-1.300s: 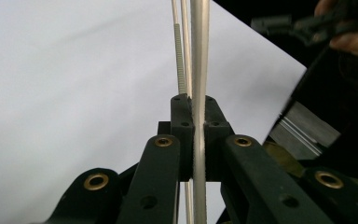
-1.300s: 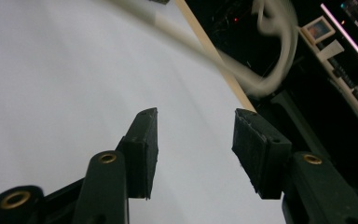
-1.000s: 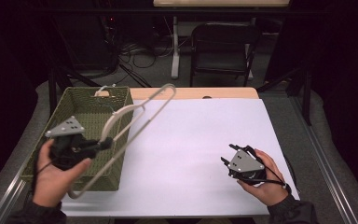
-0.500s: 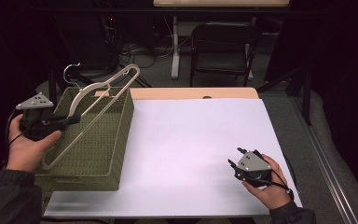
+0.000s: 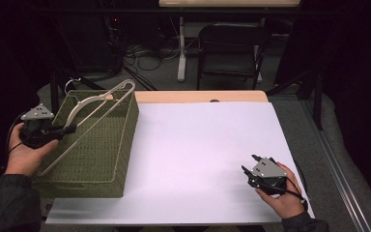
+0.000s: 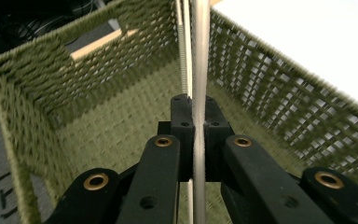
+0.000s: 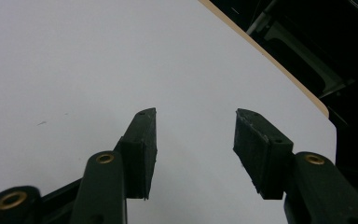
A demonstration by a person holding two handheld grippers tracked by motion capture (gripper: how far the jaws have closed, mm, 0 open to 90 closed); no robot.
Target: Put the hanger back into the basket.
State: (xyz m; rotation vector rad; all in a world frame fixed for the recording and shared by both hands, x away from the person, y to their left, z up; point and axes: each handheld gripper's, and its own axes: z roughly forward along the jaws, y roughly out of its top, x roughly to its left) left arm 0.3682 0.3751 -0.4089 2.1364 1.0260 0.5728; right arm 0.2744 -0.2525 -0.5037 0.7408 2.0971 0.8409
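My left gripper [image 6: 193, 140] has its jaws clamped on the pale bar of a white hanger [image 5: 94, 104], which leans tilted over the green woven basket [image 5: 121, 145], its hook past the far rim. I judge I'm stowing it; next I lower it flat inside, then let go. My right gripper [image 7: 193, 149] rests on the white table [image 5: 203, 145], jaws apart, empty.

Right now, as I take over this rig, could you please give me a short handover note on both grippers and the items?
Left gripper: shut on the lower bar of the white hanger, at the basket's left side.
Right gripper: open, holding nothing, low over the white table cover near its front right corner.
Hanger: tilted over the green woven basket, hook end past the far rim, not lying inside.
Done: hanger gripped and brought over the basket.
Left, probably: lower it in and release.
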